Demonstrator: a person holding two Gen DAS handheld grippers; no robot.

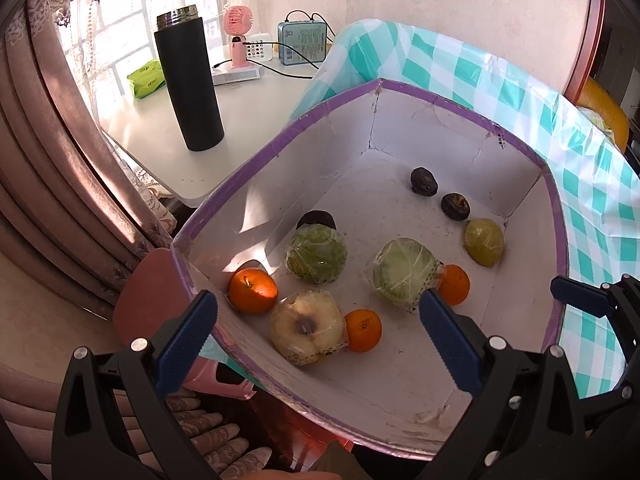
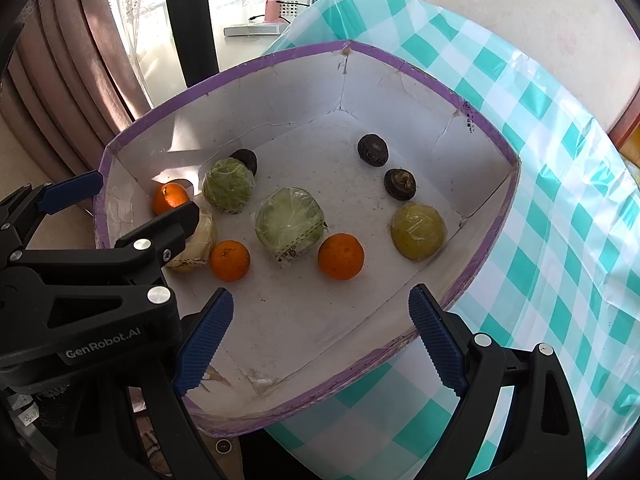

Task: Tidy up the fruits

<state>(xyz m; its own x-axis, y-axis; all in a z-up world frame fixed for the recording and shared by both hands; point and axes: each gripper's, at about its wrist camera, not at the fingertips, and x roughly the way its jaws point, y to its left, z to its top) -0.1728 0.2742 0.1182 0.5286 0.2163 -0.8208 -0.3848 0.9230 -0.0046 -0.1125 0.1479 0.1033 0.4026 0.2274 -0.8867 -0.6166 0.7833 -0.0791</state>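
Observation:
A white cardboard box with a purple rim (image 1: 440, 102) (image 2: 424, 74) holds loose fruit: three oranges (image 1: 253, 291) (image 2: 341, 256), two wrapped green fruits (image 1: 316, 255) (image 2: 290, 224), a wrapped pale apple (image 1: 307, 327), a yellow-green fruit (image 1: 484, 242) (image 2: 418, 231) and three dark fruits (image 1: 424, 181) (image 2: 372, 150). My left gripper (image 1: 316, 344) is open and empty above the box's near left part, over the pale apple. My right gripper (image 2: 320, 340) is open and empty above the box's near edge. The left gripper shows at the left of the right wrist view (image 2: 120, 208).
The box sits on a teal-and-white checked cloth (image 1: 500, 80) (image 2: 560, 200). Beyond it, a white table (image 1: 160, 128) carries a black flask (image 1: 188, 84) (image 2: 192, 28), a pink fan (image 1: 239, 36), a green packet (image 1: 146, 78) and a blue box (image 1: 300, 42). Curtains hang at left.

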